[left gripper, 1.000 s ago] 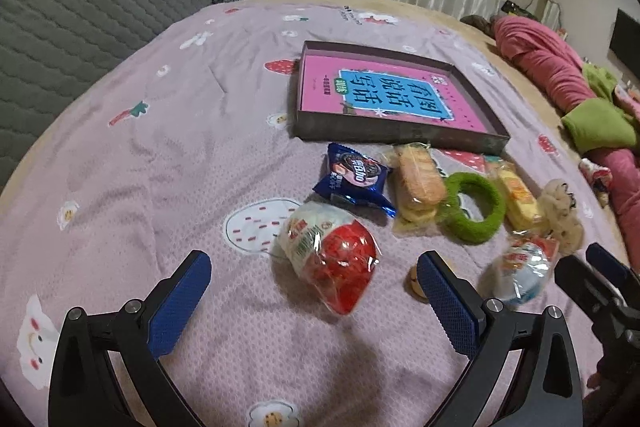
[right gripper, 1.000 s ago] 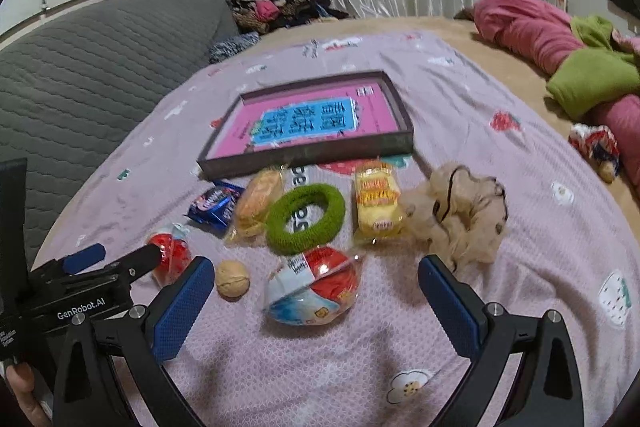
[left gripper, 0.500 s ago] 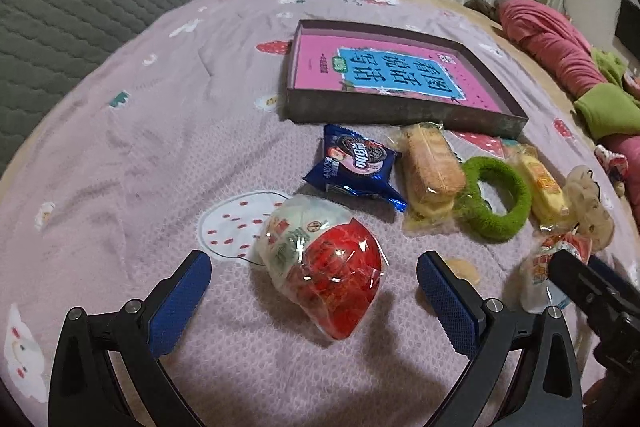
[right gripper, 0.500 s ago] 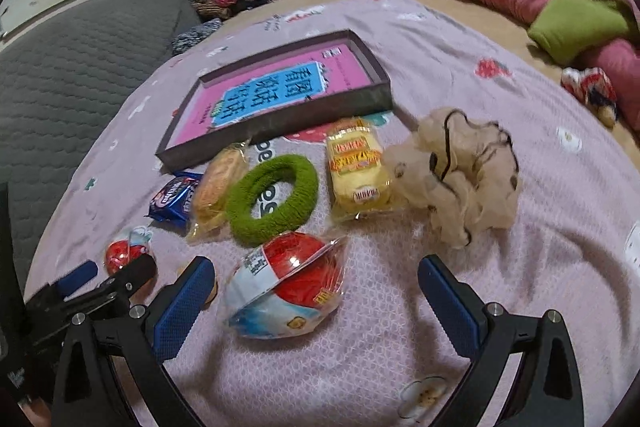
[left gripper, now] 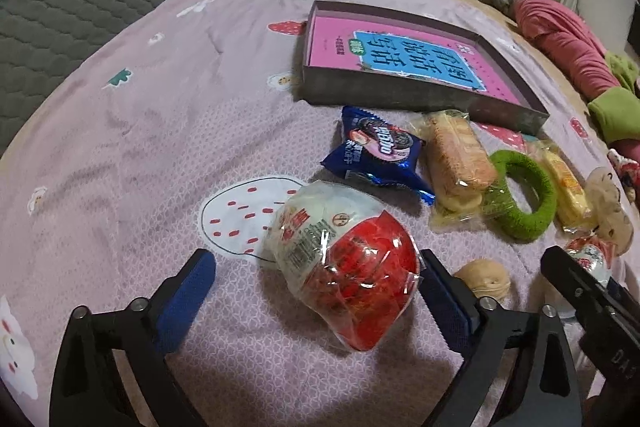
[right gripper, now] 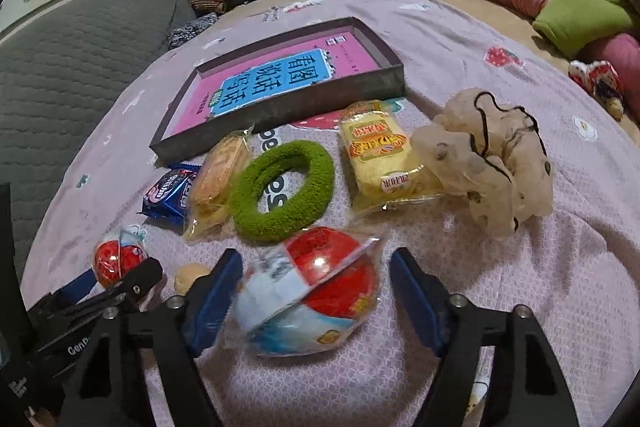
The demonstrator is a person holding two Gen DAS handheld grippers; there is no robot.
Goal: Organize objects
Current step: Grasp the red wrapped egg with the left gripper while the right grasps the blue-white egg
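Red-and-white wrapped egg (left gripper: 344, 267) lies on the pink sheet (left gripper: 160, 147) between the closing left gripper (left gripper: 316, 291) jaws, left pad clear. Right wrist: right gripper (right gripper: 312, 291) closing around another egg (right gripper: 308, 291), right pad apart.

In the left wrist view, the pink patterned bedspread (left gripper: 132, 131) lies bare from nine to twelve o'clock, giving open passage. From twelve to three o'clock a shallow dark cardboard tray (left gripper: 400, 99), a blue foil biscuit packet (left gripper: 376, 155), a clear-wrapped cake (left gripper: 454, 159) and a fuzzy green ring (left gripper: 524, 195) crowd together. A small tan walnut (left gripper: 484, 277) sits just beside the right finger.
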